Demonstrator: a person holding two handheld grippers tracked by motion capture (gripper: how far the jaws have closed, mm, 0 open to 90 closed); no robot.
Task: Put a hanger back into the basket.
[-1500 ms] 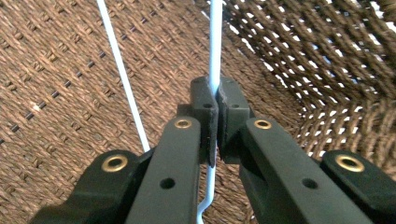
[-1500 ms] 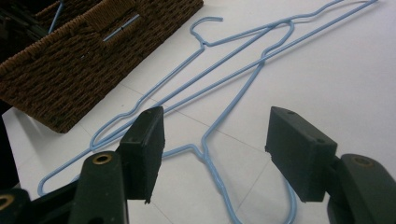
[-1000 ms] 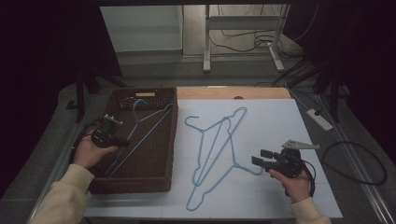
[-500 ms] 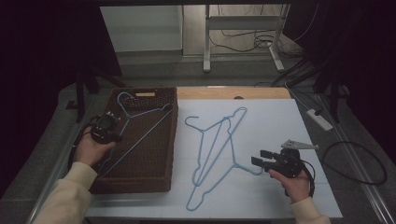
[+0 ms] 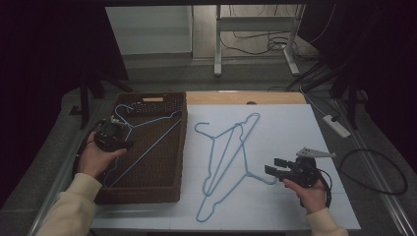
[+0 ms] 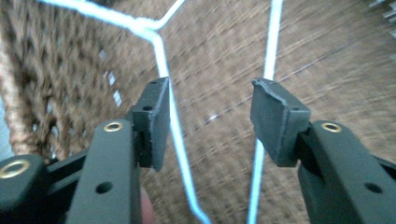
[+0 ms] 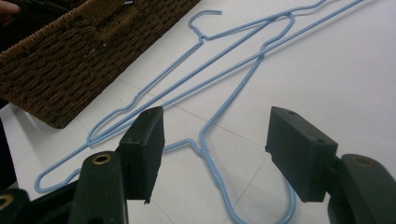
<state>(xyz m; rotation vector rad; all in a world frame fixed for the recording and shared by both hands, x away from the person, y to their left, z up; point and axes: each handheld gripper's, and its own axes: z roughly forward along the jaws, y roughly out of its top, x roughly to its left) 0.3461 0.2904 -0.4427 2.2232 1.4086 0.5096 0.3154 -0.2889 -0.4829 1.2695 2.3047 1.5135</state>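
A light blue wire hanger (image 5: pixel 147 150) lies slanted in the brown wicker basket (image 5: pixel 183 147) at the left. My left gripper (image 5: pixel 123 140) hovers over its neck. Its jaws have just been opening, and the hanger wire (image 6: pixel 163 60) runs between them beside the left pad (image 6: pixel 156 121), unpressed. Two more blue hangers (image 5: pixel 226 147) lie crossed on the white table. My right gripper (image 5: pixel 274 167) stands open low over the hook (image 7: pixel 219 177) of one of them, touching nothing.
The basket's woven corner (image 7: pixel 70 70) sits to the left of the table hangers. A power strip (image 5: pixel 337 125) and cables (image 5: pixel 373 172) lie off the table's right edge. A bare wooden strip (image 5: pixel 246 98) runs along the back of the white sheet (image 5: pixel 295 128).
The hook end of the basket hanger has swung left with the left gripper and settled lower in the basket. The right hand and the table hangers have not moved.
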